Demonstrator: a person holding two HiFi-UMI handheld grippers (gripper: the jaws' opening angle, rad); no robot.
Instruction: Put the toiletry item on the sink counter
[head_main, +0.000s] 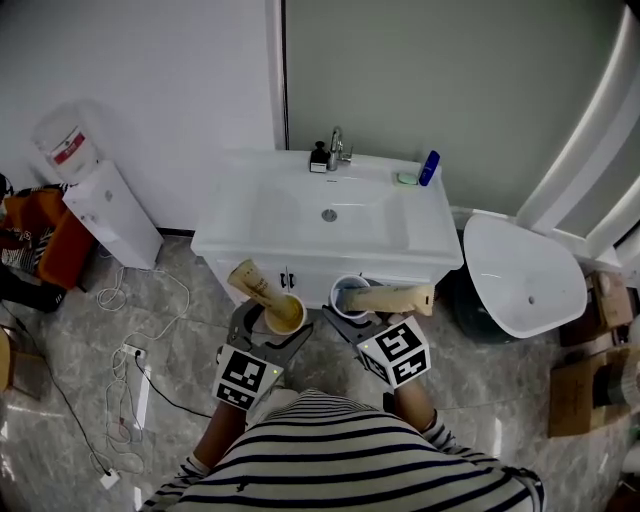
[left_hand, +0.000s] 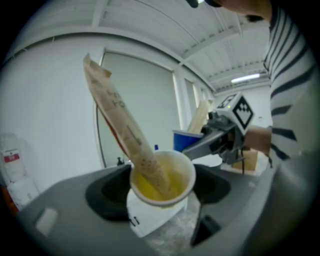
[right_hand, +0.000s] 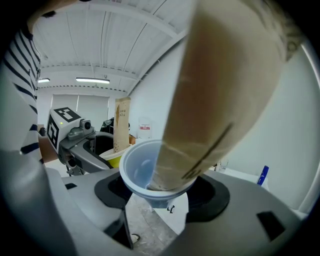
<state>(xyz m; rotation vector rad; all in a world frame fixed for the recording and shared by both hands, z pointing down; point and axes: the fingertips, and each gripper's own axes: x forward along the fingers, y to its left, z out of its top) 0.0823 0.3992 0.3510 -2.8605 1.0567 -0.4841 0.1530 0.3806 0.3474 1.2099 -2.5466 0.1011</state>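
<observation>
In the head view I stand in front of a white sink counter (head_main: 232, 236). My left gripper (head_main: 281, 322) is shut on a yellow cup (head_main: 284, 313), and a beige tube (head_main: 254, 281) leans out of it to the left. The left gripper view shows this cup (left_hand: 162, 179) pressed between both jaws with the tube (left_hand: 122, 125) slanting up. My right gripper (head_main: 352, 307) is shut on a blue cup (head_main: 350, 296) with a beige tube (head_main: 395, 298) lying out to the right. The right gripper view shows that cup (right_hand: 142, 172) and tube (right_hand: 220, 90) close up. Both cups hang just before the counter's front edge.
On the counter's back edge stand a faucet (head_main: 336, 148), a small black item (head_main: 319, 159), a green soap dish (head_main: 406, 178) and a blue bottle (head_main: 429, 167). A water dispenser (head_main: 105, 205) is at the left, a white toilet (head_main: 525, 275) at the right. Cables (head_main: 130, 350) lie on the floor.
</observation>
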